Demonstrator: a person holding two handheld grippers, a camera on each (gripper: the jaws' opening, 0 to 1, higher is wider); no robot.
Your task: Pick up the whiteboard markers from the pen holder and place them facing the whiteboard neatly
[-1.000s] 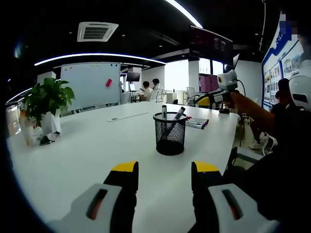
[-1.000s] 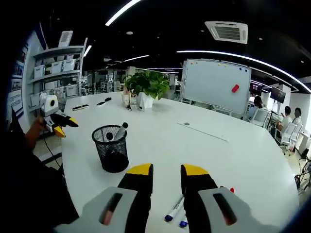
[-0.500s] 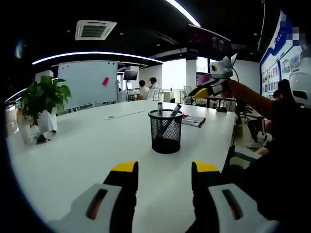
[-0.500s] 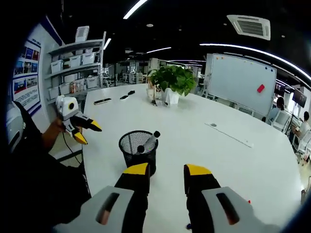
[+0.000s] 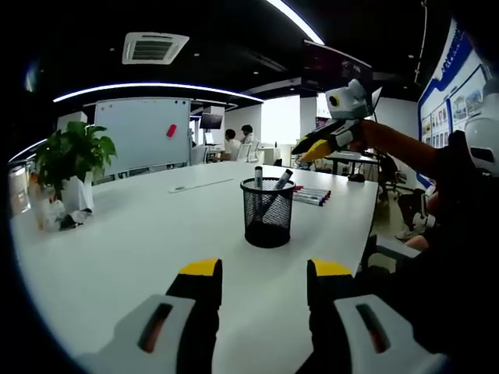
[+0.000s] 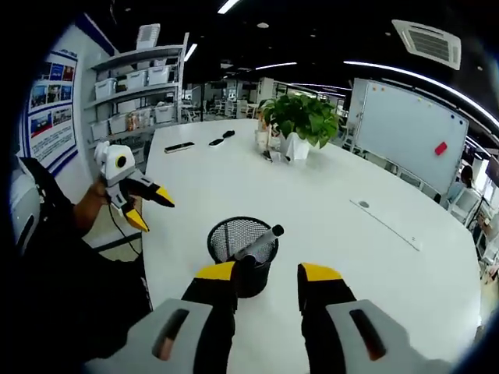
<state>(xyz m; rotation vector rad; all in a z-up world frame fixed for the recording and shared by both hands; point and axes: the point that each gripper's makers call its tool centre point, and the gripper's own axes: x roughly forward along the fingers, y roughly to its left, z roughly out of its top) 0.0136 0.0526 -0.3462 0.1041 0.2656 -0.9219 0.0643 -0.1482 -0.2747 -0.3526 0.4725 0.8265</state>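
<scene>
A black mesh pen holder [image 5: 267, 213] stands on the white table [image 5: 140, 234], with two markers [image 5: 282, 178] sticking out of its top. Several more markers [image 5: 312, 195] lie in a row on the table behind it. My left gripper [image 5: 263, 273] is open and empty, well short of the holder. My right gripper [image 5: 310, 149] hangs open in the air above and just right of the holder. In the right gripper view the holder [image 6: 234, 238] sits just ahead of the open right gripper [image 6: 267, 273], one marker [image 6: 261, 241] leaning out. The left gripper [image 6: 152, 210] shows open, held by a hand.
A whiteboard [image 5: 144, 134] with a red magnet stands beyond the table's far side. A potted plant [image 5: 74, 156] sits at the table's left end. Shelves with boxes [image 6: 132, 86] line the wall. Dark flat items [image 6: 179, 146] lie on the table. People sit in the background.
My right gripper has risen and moved in toward the pen holder, which now lies right at its jaw tips. The left gripper has hardly moved.
</scene>
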